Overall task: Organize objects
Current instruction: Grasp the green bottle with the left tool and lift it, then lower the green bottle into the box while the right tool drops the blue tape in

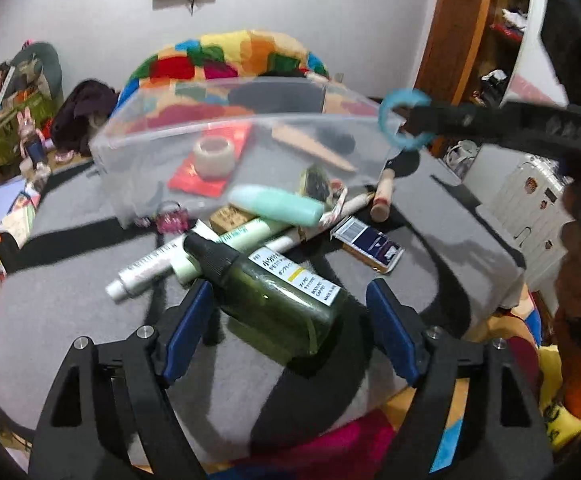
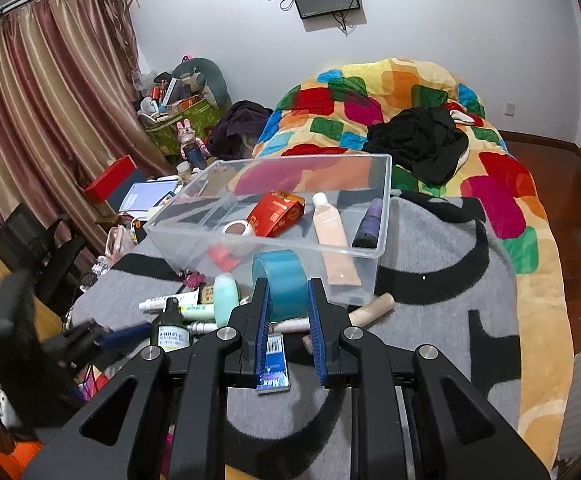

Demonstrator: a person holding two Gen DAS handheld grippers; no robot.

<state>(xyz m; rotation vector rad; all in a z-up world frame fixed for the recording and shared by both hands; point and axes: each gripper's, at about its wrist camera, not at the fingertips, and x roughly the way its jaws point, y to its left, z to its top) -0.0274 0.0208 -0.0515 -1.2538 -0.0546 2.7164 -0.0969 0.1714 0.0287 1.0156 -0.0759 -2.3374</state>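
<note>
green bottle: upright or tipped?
Tipped. The green bottle lies on its side on the blanket, between the open left jaws.

Left hand-held gripper (image 1: 286, 312) and right hand-held gripper (image 2: 288, 312): black angular linkage arms, silver round screws, blue finger pads (image 1: 188, 332).

L gripper (image 1: 286, 312): low, jaws spread wide, blue pads either side of green bottle (image 1: 278, 292), no contact seen | R gripper (image 2: 288, 320): raised, jaws closed on blue tape roll (image 2: 280, 284), level, pointing fwd
</note>
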